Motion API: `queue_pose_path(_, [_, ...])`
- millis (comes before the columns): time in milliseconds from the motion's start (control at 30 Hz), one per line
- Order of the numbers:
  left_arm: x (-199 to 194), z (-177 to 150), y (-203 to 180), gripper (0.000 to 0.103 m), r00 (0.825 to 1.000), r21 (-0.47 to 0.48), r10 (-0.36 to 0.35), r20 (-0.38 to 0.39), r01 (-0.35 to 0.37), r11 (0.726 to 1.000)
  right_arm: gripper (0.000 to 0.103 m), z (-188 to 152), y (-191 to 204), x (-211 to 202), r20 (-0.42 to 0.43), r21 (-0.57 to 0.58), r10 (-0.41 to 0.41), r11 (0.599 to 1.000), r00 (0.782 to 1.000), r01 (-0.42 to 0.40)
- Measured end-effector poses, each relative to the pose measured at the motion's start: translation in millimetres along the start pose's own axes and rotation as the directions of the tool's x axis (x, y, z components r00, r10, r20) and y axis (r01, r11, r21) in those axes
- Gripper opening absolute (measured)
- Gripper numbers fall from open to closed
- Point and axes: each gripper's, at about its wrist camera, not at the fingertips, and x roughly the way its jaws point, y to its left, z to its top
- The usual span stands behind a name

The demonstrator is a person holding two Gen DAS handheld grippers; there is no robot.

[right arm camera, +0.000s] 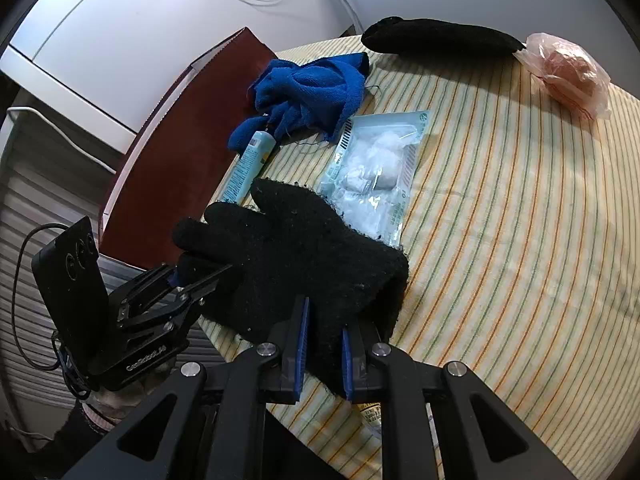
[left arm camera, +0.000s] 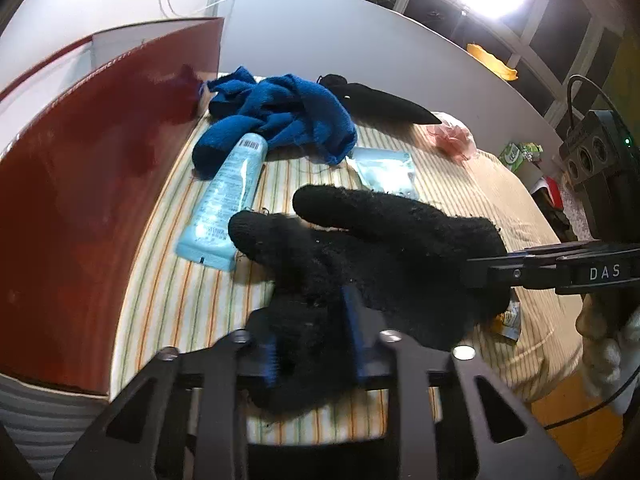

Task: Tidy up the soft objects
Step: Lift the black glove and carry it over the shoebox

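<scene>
A black knit glove (left arm camera: 384, 248) (right arm camera: 304, 256) is held over the striped cloth by both grippers. My left gripper (left arm camera: 316, 344) is shut on the glove's finger end; it shows in the right wrist view (right arm camera: 200, 276) at the left. My right gripper (right arm camera: 324, 348) is shut on the glove's cuff; it enters the left wrist view (left arm camera: 492, 272) from the right. A blue cloth (left arm camera: 280, 116) (right arm camera: 308, 92) lies bunched at the far side. A second black glove (left arm camera: 384, 104) (right arm camera: 440, 36) lies behind it.
A red-brown box (left arm camera: 100, 180) (right arm camera: 180, 148) stands along the left. A light blue tube (left arm camera: 224, 200) (right arm camera: 252, 164) lies by it. A clear packet of cotton (right arm camera: 376, 172) (left arm camera: 384, 168) and a pink bag (right arm camera: 568, 72) lie on the striped cloth (right arm camera: 500, 240).
</scene>
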Motion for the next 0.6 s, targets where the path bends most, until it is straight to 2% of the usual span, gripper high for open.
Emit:
queue_pose_path(33, [-2,1,0,0.008,1.0,0.004,0.002,0.008,-0.002,1.0,0.011,-1,0,-1,0.002,0.001,-0.001,1.0,1.0,0.001])
queue_pose_path(267, [-24,5,-8,0.008,0.998,0.032,-0.043,0.044,0.042,0.999,0.007,-4,13,-19,0.05,-0.028,0.001,1.0,0.999,0.001])
queue_pose_path(600, [-74,22,-14,0.008,0.984,0.056,-0.084,0.156,0.076,0.996,0.007,-6,48,-58,0.136,-0.092,-0.013,0.995,0.991,0.026])
